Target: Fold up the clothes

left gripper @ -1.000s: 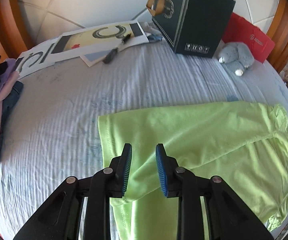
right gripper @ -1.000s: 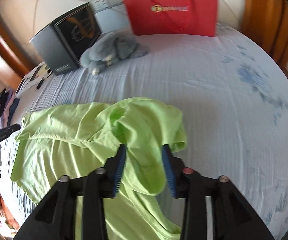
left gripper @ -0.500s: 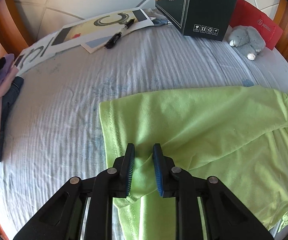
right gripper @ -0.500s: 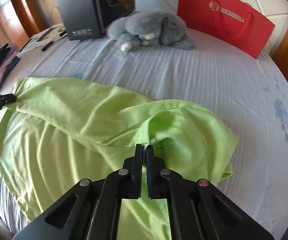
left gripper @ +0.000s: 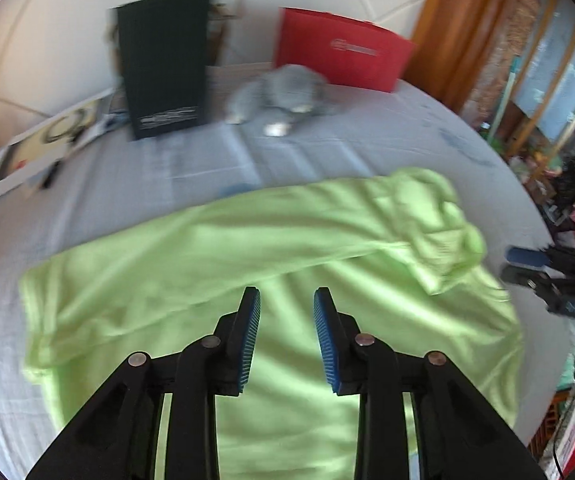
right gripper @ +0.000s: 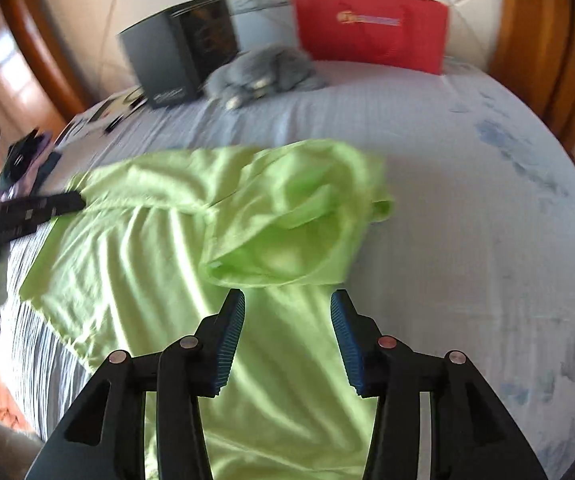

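Left-wrist view puts your left gripper (left gripper: 286, 304) above the lime-green T-shirt (left gripper: 215, 264), which lies spread across the pale blue striped bedsheet (left gripper: 367, 148). Its jaws have just been opening and now stand apart with nothing pinched between the blue pads (left gripper: 249, 340); the cloth you see in the gap lies below them. On the shirt's right end one part is folded over into a rumpled heap. At the right edge of this view your right gripper (left gripper: 527, 264) reaches in just beside that heap, not gripping it.

From the right-wrist view, your right gripper (right gripper: 287, 312) also has its jaws released, having just opened; the folded-over, bunched part of the T-shirt (right gripper: 287, 224) sits just beyond the fingertips, free of them. Your left gripper (right gripper: 43, 208) shows at the far left, at the shirt's other end.

At the far side of the bed a dark box (left gripper: 165, 84) stands upright, a grey plush toy (left gripper: 279, 96) lies to its right, and a red paper bag (left gripper: 343, 54) leans against the wall. Printed sheets (left gripper: 39, 140) lie on the far left. Much of both views is blurred.
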